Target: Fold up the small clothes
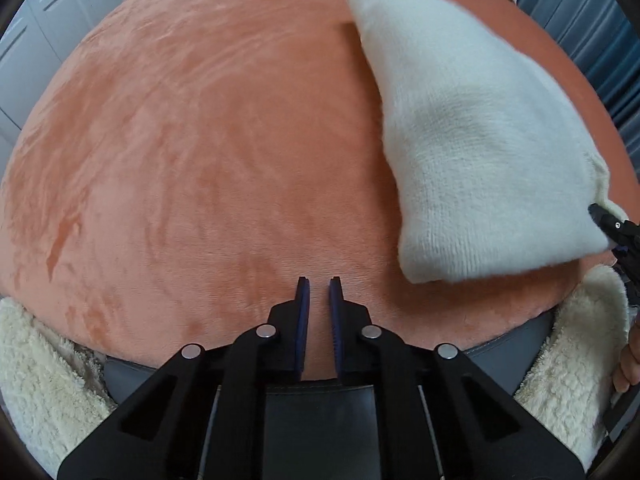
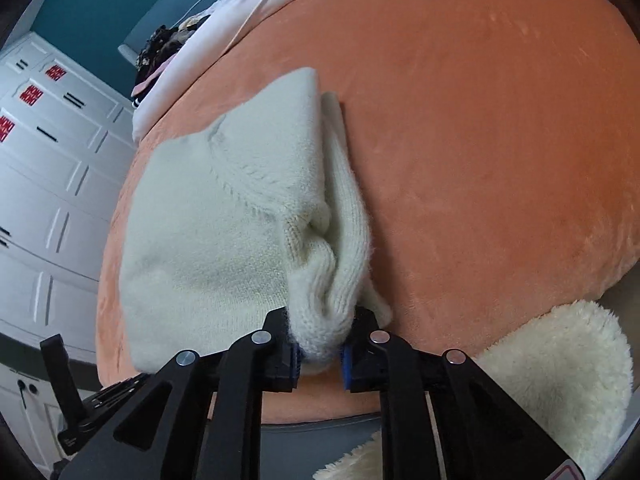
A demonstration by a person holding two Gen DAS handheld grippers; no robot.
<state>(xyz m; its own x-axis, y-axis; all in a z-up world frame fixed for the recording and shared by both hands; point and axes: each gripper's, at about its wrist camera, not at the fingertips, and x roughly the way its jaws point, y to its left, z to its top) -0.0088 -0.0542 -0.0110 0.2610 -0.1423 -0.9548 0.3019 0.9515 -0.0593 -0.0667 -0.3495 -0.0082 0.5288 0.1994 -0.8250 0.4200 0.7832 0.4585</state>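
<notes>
A small cream knitted garment (image 1: pixel 472 148) lies folded on the orange plush surface (image 1: pixel 208 152), at the right in the left wrist view. My right gripper (image 2: pixel 320 340) is shut on a bunched corner of the garment (image 2: pixel 224 216) at its near edge; it also shows in the left wrist view (image 1: pixel 612 228) at the far right. My left gripper (image 1: pixel 319 284) is empty over the bare orange surface, left of the garment and apart from it, its blue pads (image 1: pixel 303 320) a narrow gap apart.
The orange surface (image 2: pixel 500 140) has a grey edge (image 1: pixel 512 340) near me. Cream fleece fabric (image 1: pixel 44 364) hangs at both near corners, and shows at the lower right of the right wrist view (image 2: pixel 560 376). White cabinets (image 2: pixel 52 184) stand to the left, white bedding (image 2: pixel 224 32) beyond.
</notes>
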